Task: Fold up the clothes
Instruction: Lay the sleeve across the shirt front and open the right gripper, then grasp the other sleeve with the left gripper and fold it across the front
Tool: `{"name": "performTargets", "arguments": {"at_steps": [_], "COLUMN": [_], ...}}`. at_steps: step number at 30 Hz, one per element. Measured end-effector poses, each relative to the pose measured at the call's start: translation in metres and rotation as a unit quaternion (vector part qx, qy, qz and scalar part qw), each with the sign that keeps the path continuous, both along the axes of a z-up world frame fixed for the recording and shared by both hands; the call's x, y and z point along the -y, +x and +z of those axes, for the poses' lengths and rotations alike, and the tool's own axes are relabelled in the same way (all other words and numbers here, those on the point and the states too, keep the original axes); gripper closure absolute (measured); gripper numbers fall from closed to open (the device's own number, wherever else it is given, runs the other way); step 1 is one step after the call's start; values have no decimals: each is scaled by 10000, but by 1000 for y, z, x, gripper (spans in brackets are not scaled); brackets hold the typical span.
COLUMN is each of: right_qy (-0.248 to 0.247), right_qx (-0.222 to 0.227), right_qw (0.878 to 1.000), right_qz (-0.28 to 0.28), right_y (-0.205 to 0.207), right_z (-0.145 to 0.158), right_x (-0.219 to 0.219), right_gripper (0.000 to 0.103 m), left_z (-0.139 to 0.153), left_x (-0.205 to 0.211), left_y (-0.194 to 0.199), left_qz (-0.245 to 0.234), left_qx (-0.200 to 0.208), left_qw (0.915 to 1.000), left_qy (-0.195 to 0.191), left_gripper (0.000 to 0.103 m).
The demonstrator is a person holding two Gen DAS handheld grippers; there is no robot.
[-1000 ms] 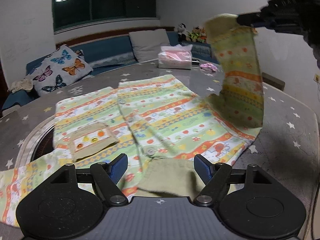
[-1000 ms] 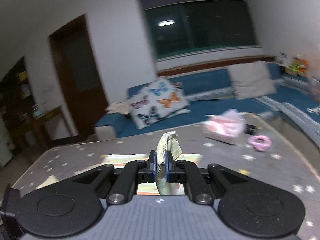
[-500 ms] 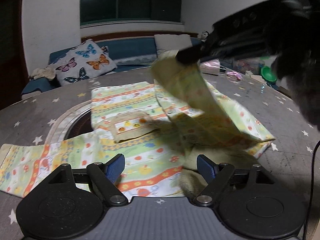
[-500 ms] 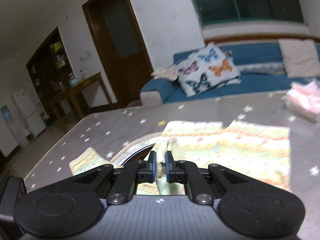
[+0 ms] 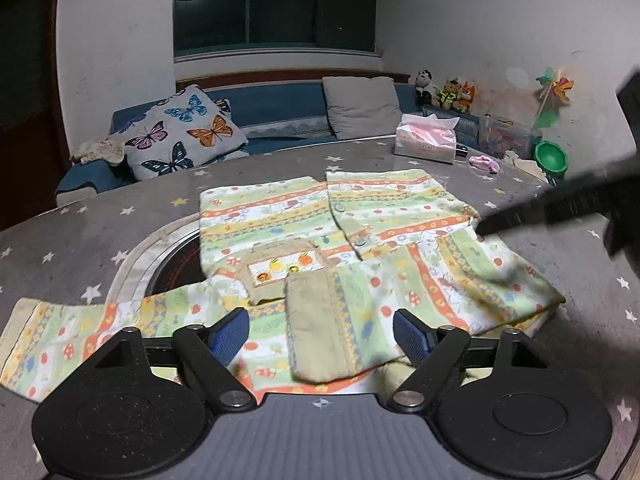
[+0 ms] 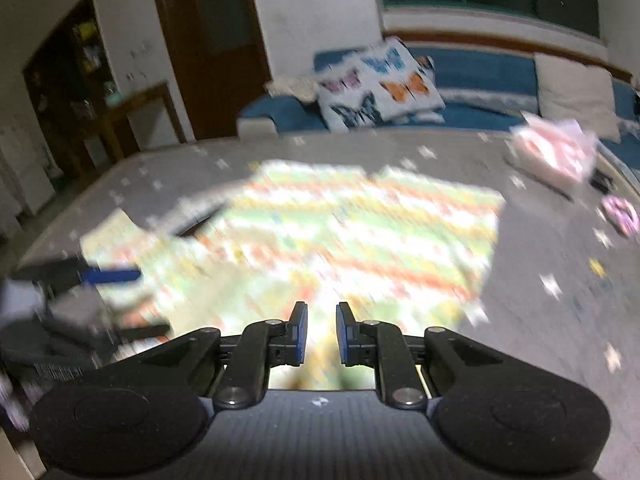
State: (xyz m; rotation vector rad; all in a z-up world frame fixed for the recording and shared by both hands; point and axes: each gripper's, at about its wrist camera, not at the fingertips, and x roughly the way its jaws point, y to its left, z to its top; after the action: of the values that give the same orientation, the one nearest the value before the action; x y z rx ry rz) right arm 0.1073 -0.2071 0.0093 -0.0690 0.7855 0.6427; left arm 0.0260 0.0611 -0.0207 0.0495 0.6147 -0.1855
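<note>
The whole right wrist view is motion-blurred, smearing the striped green, orange and white patterned baby shirt [image 6: 320, 248]; its near hem hides behind the gripper body.

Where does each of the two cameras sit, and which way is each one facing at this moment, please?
Left wrist: on the left gripper, low at the table's near edge, facing the striped shirt and sofa; its open fingers show.
Right wrist: on the right gripper, above the shirt's right side, facing the door; blurred, fingers apart.
Shared: shirt, butterfly pillow, tissue pack, and each other's gripper.
</note>
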Motion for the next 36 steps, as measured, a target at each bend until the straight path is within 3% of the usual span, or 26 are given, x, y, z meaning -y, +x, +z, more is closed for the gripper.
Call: {"name": "performTargets", "arguments": {"at_steps": [6, 9, 15, 21, 29, 36], "right_qy": [-179, -239, -102, -358, -465, -443], "right_qx": [-362, -356, -78, -128, 21, 172], "right_qw": [9980, 9974, 9986, 9986, 9985, 9985], "right_qz": [-481, -576, -506, -365, -275, 281], "right_y": [6, 9, 24, 46, 38, 19], "right_z": [-29, -30, -15, -33, -28, -27], "right_x": [37, 47, 39, 19, 14, -25], "right_gripper": [88, 88, 88, 88, 86, 76], "left_z": [-1, -3, -7, -24, -23, -14], "left_x": [13, 17, 24, 16, 0, -30], "left_y": [16, 25, 44, 58, 54, 34], "left_qz": [-187, -240, -302, -36, 304, 738], "left_qx": [-72, -119, -231, -479, -323, -277], "left_qw": [9998, 9996, 9993, 9986, 9984, 9969], "left_qy": [25, 38, 71, 206, 347, 73], "left_gripper": [51, 64, 74, 84, 85, 79]}}
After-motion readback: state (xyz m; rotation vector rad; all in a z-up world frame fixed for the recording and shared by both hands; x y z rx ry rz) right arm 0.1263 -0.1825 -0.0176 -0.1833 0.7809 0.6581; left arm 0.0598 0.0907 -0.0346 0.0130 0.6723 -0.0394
